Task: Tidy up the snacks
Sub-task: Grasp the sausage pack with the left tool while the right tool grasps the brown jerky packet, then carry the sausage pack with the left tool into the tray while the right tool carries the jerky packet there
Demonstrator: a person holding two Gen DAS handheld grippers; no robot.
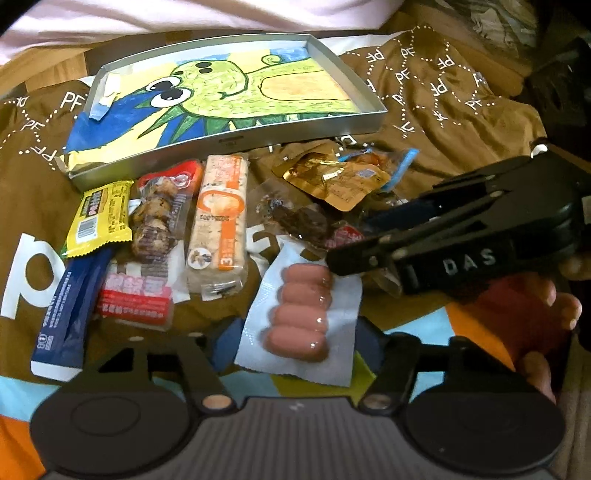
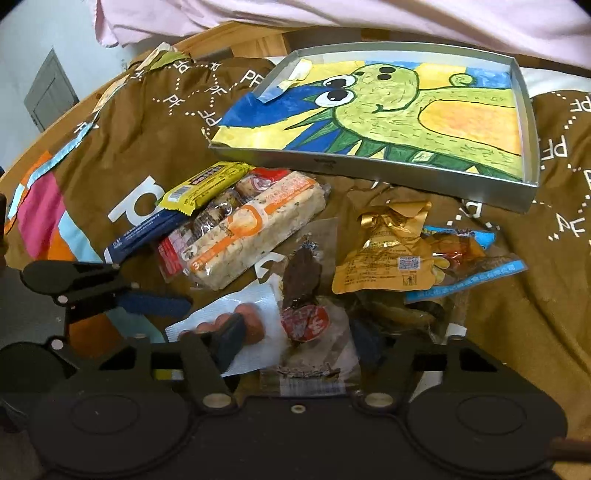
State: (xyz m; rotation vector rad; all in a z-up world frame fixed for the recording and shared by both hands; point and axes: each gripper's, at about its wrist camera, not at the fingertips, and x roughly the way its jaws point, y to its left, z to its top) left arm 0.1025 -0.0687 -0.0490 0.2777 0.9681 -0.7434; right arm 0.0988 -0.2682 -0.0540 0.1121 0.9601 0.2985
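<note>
Two views, starting with your left wrist. A brown cloth (image 1: 461,122) printed with white "PF" marks and dotted lines covers the tabletop, rumpled on the right, with orange and light-blue blocks at its near edge. Pale pink fabric (image 1: 184,14) runs along the far side. A silver tray (image 1: 229,138) lined with a green dinosaur drawing sits far centre. The snacks lie loose on the cloth just near of it: a yellow packet (image 1: 99,218), a blue stick (image 1: 62,310), an orange-and-white bar (image 1: 221,221) and a gold pouch (image 1: 332,181).

The sausage pack (image 1: 303,280) lies flat between the fingers of your left claw (image 1: 295,339), which stand partway apart. I cannot tell whether the pads press on it. Your right claw (image 1: 351,243) reaches in from the right, held by your hand (image 1: 546,314).

From your right wrist, bare wood (image 2: 240,40) shows past the cloth's far edge. A pale wall with a grey panel (image 2: 51,92) stands far left. The tray is far right here.

Your right claw (image 2: 297,343) has its fingers apart either side of a clear packet with dark pieces and a red label (image 2: 304,295), and I cannot tell whether they grip it. Your left claw (image 2: 173,304) enters from the left, at the sausage pack's left edge.
</note>
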